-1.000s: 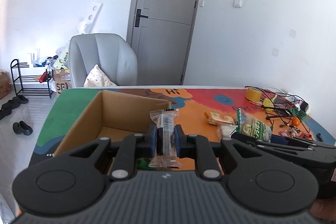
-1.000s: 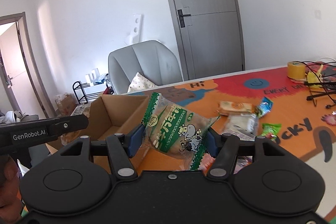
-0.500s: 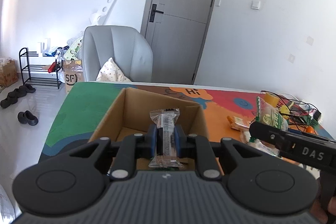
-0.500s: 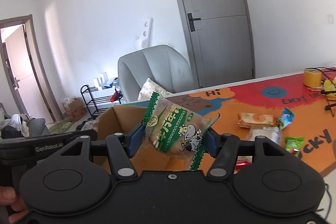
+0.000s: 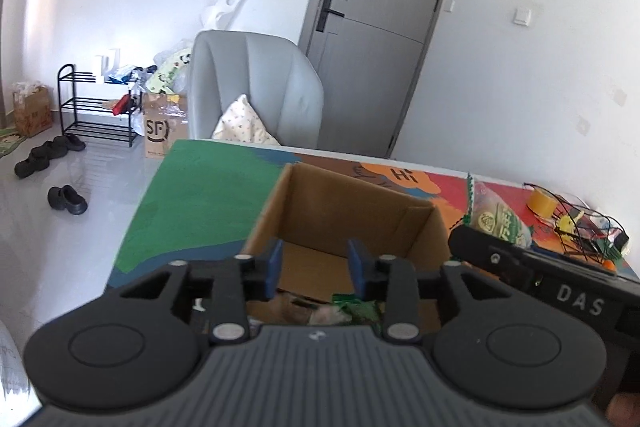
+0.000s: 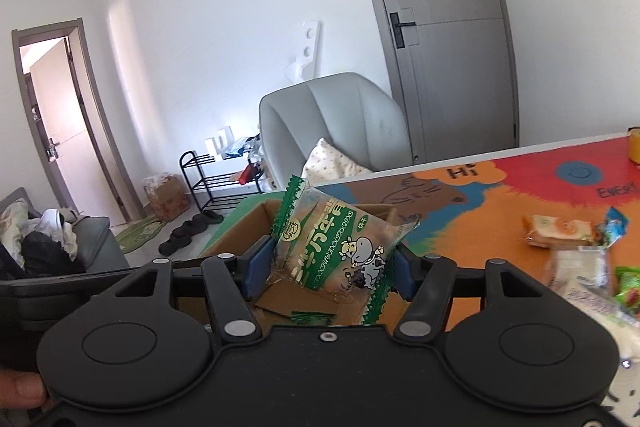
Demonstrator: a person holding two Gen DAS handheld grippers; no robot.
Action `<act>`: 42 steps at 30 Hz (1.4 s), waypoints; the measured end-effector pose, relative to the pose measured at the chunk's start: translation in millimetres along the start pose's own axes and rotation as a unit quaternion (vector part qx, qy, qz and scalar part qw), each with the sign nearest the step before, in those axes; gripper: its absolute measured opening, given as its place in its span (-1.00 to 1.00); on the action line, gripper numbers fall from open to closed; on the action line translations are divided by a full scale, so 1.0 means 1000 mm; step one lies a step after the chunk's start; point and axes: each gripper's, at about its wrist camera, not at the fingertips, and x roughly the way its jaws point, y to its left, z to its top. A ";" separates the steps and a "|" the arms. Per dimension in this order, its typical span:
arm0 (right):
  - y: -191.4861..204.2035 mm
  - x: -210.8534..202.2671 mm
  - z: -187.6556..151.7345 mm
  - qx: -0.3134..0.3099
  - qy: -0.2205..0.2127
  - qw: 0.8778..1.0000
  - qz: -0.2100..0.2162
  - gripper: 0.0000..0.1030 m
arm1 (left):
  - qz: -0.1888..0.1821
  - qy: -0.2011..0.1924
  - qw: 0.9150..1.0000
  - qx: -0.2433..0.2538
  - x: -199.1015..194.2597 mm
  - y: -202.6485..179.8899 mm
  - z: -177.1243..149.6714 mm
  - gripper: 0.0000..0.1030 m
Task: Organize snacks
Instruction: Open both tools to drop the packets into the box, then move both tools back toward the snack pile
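- Over the open cardboard box (image 5: 352, 211), the left gripper (image 5: 316, 263) hangs with its blue pads (image 5: 273, 265) apart; its jaws are opening and nothing lies between them.
- Below that gripper, on the box floor, lie a few wrapped snacks (image 5: 352, 309), one with a green wrapper; blur and the gripper body hide most of them, so I cannot say how many.
- Just right of the box in the left wrist view, the right gripper (image 6: 326, 263) shows as a black bar marked "DAS", with a green-and-white snack packet (image 6: 336, 247) sticking up at its tip.
- From the right wrist view, that packet sits clamped between the two blue pads (image 6: 256, 267), tilted, with its sawtooth green edges above and below the jaws; a cartoon cow is printed on its front.
- Behind the packet, the box's near rim and some of its floor show, so the packet seems to be at or just over the box's opening, though the lens makes this hard to judge.
- Right of the box, on the colourful table mat (image 6: 500, 211), more snacks lie loose: an orange-printed packet (image 6: 558, 229), a pale packet (image 6: 580, 263) and a small green one (image 6: 628, 287).
- Beyond the box, past the table's far edge, stands a grey armchair (image 5: 256, 87) with a patterned cushion (image 5: 244, 123).
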 end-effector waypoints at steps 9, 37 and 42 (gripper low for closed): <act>0.006 0.007 0.001 0.031 0.007 0.998 0.049 0.39 | 0.022 -0.021 0.999 -0.013 -0.021 0.013 0.004 0.21; -0.071 -0.092 -0.030 0.081 0.003 0.996 -0.037 1.00 | -0.027 0.001 0.999 0.036 -0.039 -0.067 -0.029 0.86; -0.079 -0.111 -0.033 0.079 0.000 0.996 -0.051 1.00 | -0.040 0.000 0.998 0.042 -0.046 -0.079 -0.033 0.88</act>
